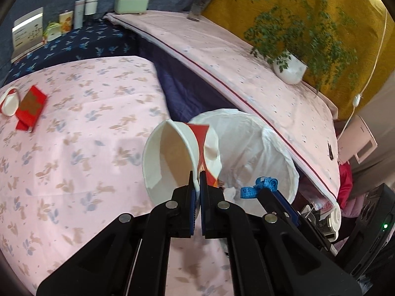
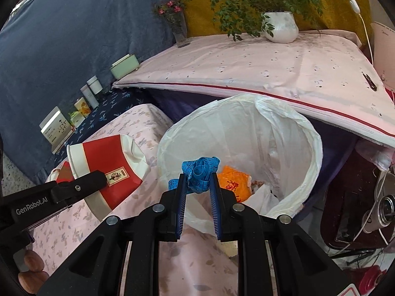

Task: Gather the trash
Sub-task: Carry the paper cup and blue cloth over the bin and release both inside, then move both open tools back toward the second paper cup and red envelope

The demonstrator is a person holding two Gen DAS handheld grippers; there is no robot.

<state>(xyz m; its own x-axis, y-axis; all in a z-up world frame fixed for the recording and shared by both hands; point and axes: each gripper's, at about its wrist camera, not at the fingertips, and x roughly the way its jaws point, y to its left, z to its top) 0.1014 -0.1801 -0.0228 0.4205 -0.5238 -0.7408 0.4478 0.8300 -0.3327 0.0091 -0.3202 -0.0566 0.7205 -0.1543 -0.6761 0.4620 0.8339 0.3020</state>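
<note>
Pink floral tabletop runs up to the white-lined bin. My right tool pinches the blue tape measure over the bin mouth; my left tool, pressed together, pinches the paper cup by its rim, near the bin's edge. I'd release well inside, clear of the raised board

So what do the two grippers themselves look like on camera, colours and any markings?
Both are matte black plastic with angular linkage arms and round silver pivot pins. The left gripper and right gripper have blue pads lining their fingers. White "GenRobot.AI" lettering shows on the left one's side in the right wrist view. No cables or sleeves visible.
</note>
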